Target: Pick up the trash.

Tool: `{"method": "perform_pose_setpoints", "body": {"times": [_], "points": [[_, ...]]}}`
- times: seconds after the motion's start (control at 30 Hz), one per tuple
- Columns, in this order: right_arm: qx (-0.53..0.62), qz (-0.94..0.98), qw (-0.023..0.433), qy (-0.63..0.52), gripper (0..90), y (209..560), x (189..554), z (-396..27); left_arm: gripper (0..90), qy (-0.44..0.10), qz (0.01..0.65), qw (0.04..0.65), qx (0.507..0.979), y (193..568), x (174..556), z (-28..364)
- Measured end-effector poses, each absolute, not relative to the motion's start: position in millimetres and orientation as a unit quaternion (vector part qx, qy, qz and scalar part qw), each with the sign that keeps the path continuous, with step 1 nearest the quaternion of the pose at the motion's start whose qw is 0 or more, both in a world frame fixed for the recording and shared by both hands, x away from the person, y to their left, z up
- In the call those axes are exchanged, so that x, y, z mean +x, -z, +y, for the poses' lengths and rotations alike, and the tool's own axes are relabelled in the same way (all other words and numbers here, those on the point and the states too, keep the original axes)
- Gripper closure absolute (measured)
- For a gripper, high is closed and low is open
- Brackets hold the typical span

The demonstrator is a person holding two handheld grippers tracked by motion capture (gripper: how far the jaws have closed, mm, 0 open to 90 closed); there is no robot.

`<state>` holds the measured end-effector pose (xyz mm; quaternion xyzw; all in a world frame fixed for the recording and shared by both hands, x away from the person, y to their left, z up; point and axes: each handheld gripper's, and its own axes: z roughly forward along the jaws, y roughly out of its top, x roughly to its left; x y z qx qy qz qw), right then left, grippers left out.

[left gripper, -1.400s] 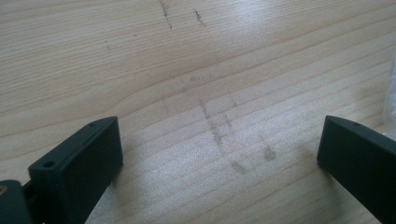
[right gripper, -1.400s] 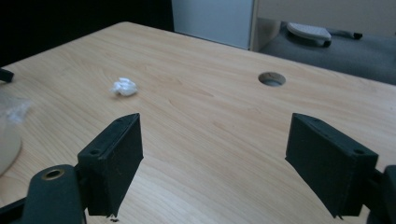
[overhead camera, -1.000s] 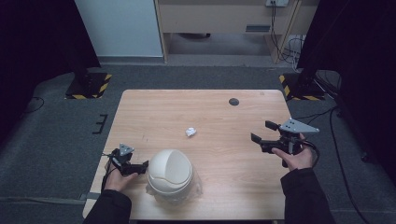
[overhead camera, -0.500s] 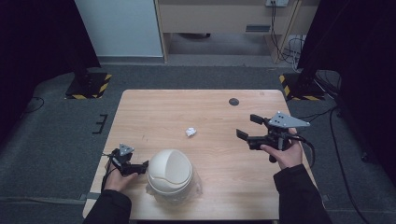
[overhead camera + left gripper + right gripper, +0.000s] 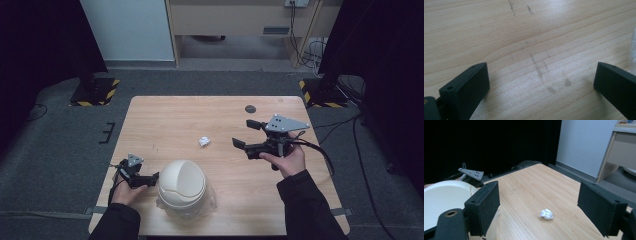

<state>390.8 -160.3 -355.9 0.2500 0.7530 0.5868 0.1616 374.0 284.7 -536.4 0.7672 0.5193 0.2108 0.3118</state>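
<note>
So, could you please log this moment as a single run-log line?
right gripper: open, aimed at crumpled paper ball | left gripper: open, beside white domed bin | paper ball: lying on table, untouched

We see a pale wooden table (image 5: 165,120) with rounded corners standing on a dark grey carpet (image 5: 60,150). Faint grey scuffs mark its grain in the left gripper view. Beyond the far edge of the table, a white panel (image 5: 127,30) stands against the back of the room, and beside it sits a light wooden cabinet (image 5: 235,17) with an open gap beneath. Black curtains (image 5: 40,40) hang along both sides. Two stand bases with yellow and black hazard stripes (image 5: 95,92) rest on the carpet near the far corners of the table. Loose cables (image 5: 305,47) trail down by the cabinet's right end. The light is even and dim.
</note>
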Motion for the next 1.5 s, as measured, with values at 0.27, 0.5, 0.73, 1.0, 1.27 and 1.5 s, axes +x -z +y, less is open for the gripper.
{"method": "perform_pose_setpoints", "body": {"times": [0.27,0.5,0.73,1.0,1.27,1.5], "points": [[0.233,0.756,0.147,-0.594,18.0,349.7,389.3,-134.4,0.0,-0.211,0.519,0.312,0.767,536.4,374.0,284.8],[0.213,0.769,0.129,-0.589,18.3,355.3,385.1,-109.9,0.0,-0.211,0.519,0.312,0.768,536.4,374.0,284.8],[0.203,0.780,0.104,-0.583,19.1,371.1,379.5,-88.6,0.0,-0.211,0.519,0.312,0.768,536.4,374.0,284.8],[0.196,0.795,0.081,-0.569,19.5,391.0,370.9,-73.7,0.0,-0.211,0.519,0.312,0.768,536.4,374.0,284.7],[0.192,0.810,0.067,-0.550,19.7,405.9,363.7,-65.5,0.0,-0.211,0.519,0.312,0.768,536.4,374.0,284.7],[0.188,0.822,0.060,-0.534,19.8,415.0,361.0,-60.7,0.0,-0.211,0.519,0.312,0.768,536.4,374.0,284.7]]}}
